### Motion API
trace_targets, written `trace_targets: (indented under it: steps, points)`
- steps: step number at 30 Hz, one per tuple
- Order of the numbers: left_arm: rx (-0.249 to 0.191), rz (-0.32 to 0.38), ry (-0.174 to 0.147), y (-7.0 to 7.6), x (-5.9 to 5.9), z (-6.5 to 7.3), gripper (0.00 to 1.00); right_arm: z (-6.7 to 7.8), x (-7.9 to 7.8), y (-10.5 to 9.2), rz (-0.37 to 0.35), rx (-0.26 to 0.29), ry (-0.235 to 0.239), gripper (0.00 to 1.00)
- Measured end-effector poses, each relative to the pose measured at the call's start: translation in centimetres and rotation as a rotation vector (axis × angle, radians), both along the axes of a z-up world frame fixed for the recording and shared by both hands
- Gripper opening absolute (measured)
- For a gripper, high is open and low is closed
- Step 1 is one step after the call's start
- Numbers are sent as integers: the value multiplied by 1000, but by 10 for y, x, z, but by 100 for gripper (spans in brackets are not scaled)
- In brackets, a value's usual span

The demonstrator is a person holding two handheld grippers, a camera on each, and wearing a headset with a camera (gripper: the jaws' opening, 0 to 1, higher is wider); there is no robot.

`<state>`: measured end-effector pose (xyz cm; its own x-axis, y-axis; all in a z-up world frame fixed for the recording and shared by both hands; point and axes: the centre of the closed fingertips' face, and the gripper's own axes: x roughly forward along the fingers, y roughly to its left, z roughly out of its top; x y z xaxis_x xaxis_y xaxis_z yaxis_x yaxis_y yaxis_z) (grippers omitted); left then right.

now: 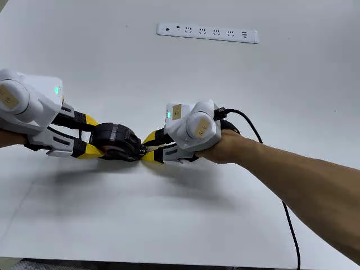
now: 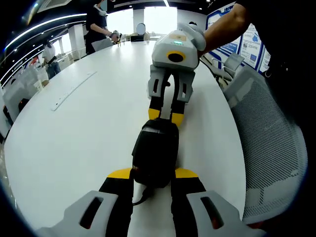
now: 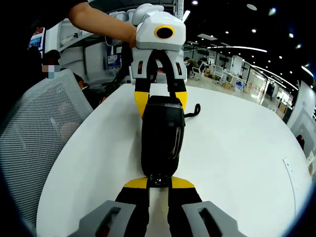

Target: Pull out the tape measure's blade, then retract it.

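The tape (image 1: 115, 142) hangs over the table (image 1: 169, 214), mid-left. The left gripper (image 1: 91, 135) clamps its case and the right gripper (image 1: 148, 147) pinches the hook (image 3: 158, 180). With so thin a grip, the hook may slip and snap back.

An open-plan office hall is shown. A large white oval meeting table (image 2: 64, 133) is seen with a long white multi-socket power strip (image 1: 207, 32) laid on it, and a grey mesh-backed office chair (image 3: 34, 143) is drawn up beside it. Long white ceiling light strips (image 2: 49, 22) and round recessed spotlights (image 3: 252, 7) are seen overhead. Blue-and-white printed wall posters (image 2: 252, 39) are hung at one side, and further desks and chairs (image 3: 222, 74) are ranged behind.
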<state>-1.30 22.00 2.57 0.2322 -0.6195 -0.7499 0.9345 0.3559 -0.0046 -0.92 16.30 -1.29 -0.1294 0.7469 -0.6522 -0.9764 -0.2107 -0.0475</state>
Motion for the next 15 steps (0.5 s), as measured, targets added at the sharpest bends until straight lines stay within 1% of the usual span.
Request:
trace_targets:
  steps: [6,15]
  points:
    - [1,3,5,0,0,-1,23,0,1,-1,11,-7,-21,9]
    - [2,7,11,0,1,0,22,1,2,-2,14,-11,-22,8]
